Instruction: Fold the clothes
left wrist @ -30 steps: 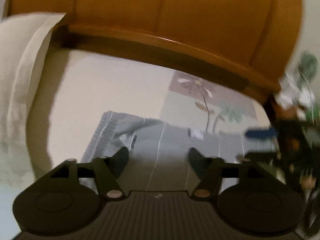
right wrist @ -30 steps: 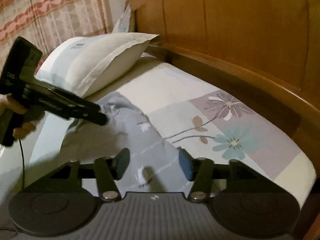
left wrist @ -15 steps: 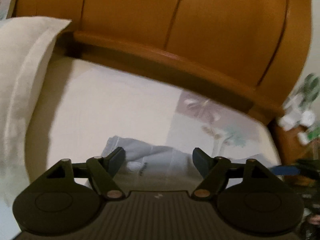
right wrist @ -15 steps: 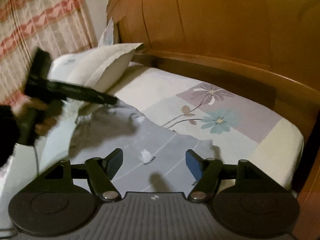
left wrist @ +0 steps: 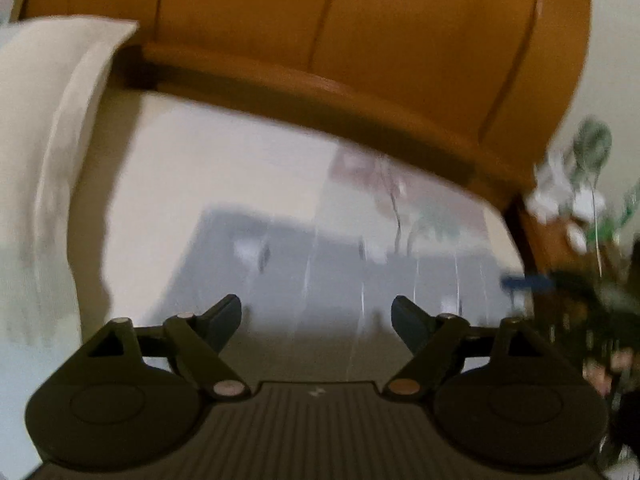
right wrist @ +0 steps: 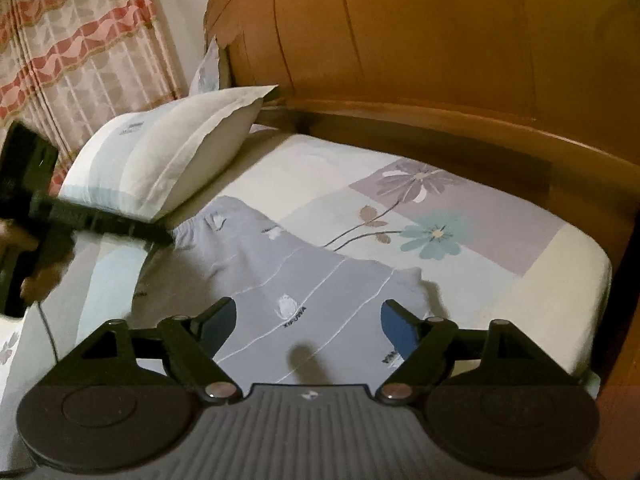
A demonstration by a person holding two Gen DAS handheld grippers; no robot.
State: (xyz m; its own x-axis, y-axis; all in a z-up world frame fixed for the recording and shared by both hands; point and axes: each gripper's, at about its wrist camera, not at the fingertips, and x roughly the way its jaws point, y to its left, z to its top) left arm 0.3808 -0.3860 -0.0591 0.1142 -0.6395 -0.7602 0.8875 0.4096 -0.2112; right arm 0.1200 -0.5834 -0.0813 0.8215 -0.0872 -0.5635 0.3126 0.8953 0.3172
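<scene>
On the bed point(right wrist: 552, 280), near the wooden headboard point(right wrist: 440, 40), we find the grey garment point(right wrist: 304, 276) spread over the flowered sheet; its near part is cut off below the right claw point(right wrist: 308, 316) in the right wrist view, so we cannot tell how far it reaches toward us. The left wrist view is blurred: there the garment point(left wrist: 320, 264) shows only as a grey patch with pale lines, and its small prints are hard to make out.

Our right claw is released, its two fingers wide apart above the cloth with nothing between them. Our left claw point(left wrist: 316, 316) is likewise spread wide and empty in its own view; seen from the right wrist camera, it point(right wrist: 160, 236) reaches in from the left with its tip at the garment's far left edge, though we cannot tell whether it touches the cloth there.

The garment's right edge lies near the mattress's right side, where the bed drops away; bare sheet lies open between the cloth and the headboard. A pillow point(right wrist: 160, 160) sits just beside the garment's far left corner, and a striped curtain point(right wrist: 80, 60) hangs behind it. At the right of the left wrist view, some white and green clutter point(left wrist: 576, 184) stands beside the bed, too smeared to name.
</scene>
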